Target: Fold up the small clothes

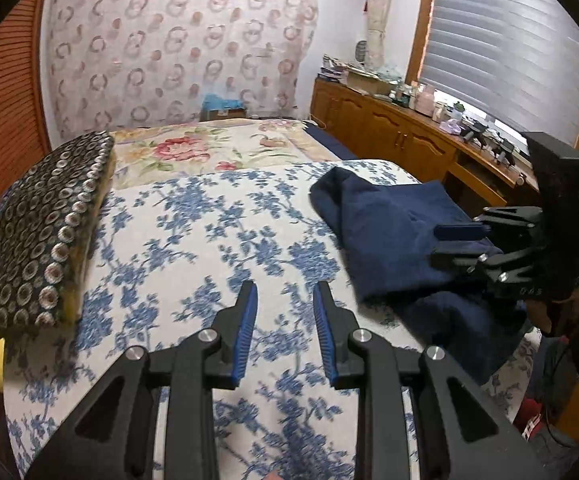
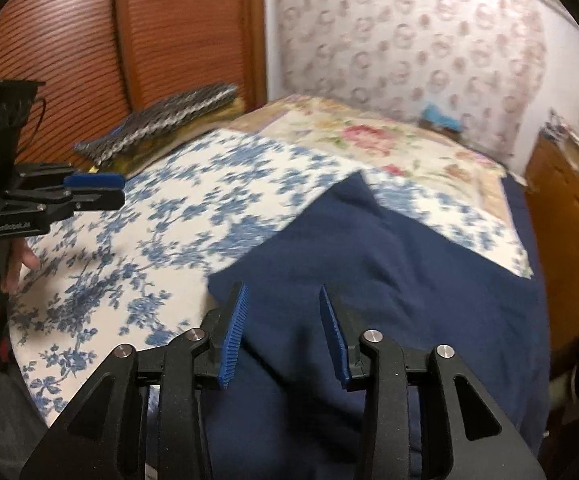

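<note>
A: Start at the left of the left wrist view. What is there?

B: A dark patterned cushion (image 1: 37, 236) lies at the left edge of the bed, on the blue-flowered cover (image 1: 193, 240). Nothing of the task is on that side.

A: And the lower middle?

B: The left gripper (image 1: 285, 296) hangs over bare cover. Its jaws stand a little apart with nothing between them.

A: Where is the garment?

B: In the right half of that view. The navy garment (image 1: 389, 232) lies rumpled on the cover, with one flap turned over the rest. The right gripper (image 1: 449, 244) reaches in from the right edge, above the cloth. From that angle I cannot tell whether it touches.

A: Does the right wrist view help?

B: Somewhat, though it is blurred. At its left edge the left gripper (image 2: 119, 190) shows side on, with a hand (image 2: 19, 268) below it. In the lower middle the right gripper (image 2: 283, 300) is over the navy garment (image 2: 389, 280), its jaws spread wider than the left's. Cloth lies beneath and between the blue pads (image 2: 233, 336), yet they do not press on it.

A: So how far along is the folding?

B: Early, I judge. The garment is bunched, not squared, and neither gripper holds it. Spreading it flat, then making neat folds, all seem left to do.
</note>
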Available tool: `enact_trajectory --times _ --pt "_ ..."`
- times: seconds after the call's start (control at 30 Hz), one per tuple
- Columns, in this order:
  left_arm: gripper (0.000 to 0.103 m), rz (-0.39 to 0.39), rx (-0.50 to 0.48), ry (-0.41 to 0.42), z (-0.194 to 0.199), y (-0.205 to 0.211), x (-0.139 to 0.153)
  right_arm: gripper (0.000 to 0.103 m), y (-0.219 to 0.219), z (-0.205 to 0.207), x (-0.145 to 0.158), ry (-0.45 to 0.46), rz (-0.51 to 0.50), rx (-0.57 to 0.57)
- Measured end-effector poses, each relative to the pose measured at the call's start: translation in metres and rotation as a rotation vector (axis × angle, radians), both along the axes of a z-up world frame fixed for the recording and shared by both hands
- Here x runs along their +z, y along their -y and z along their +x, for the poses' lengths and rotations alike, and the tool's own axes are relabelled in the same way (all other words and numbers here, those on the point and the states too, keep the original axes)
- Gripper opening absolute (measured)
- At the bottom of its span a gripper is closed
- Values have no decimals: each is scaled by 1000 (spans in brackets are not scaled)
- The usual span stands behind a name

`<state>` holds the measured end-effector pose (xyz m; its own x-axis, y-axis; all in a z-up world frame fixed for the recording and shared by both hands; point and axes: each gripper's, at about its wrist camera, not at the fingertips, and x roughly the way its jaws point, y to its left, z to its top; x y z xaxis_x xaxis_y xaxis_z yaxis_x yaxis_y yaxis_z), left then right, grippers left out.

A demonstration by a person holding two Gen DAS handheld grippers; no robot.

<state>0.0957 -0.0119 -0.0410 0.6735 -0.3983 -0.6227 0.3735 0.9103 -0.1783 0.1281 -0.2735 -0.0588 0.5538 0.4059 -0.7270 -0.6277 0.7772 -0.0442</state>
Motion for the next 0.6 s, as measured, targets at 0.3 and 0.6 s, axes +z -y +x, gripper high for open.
enact_trajectory --times 0.3,0.6 --pt "26 -11 28 7 -7 -16 -1 46 -48 13 -30 -89 -111 110" --pt "27 -13 20 5 -12 -16 -2 49 -58 19 -45 -65 -194 99"
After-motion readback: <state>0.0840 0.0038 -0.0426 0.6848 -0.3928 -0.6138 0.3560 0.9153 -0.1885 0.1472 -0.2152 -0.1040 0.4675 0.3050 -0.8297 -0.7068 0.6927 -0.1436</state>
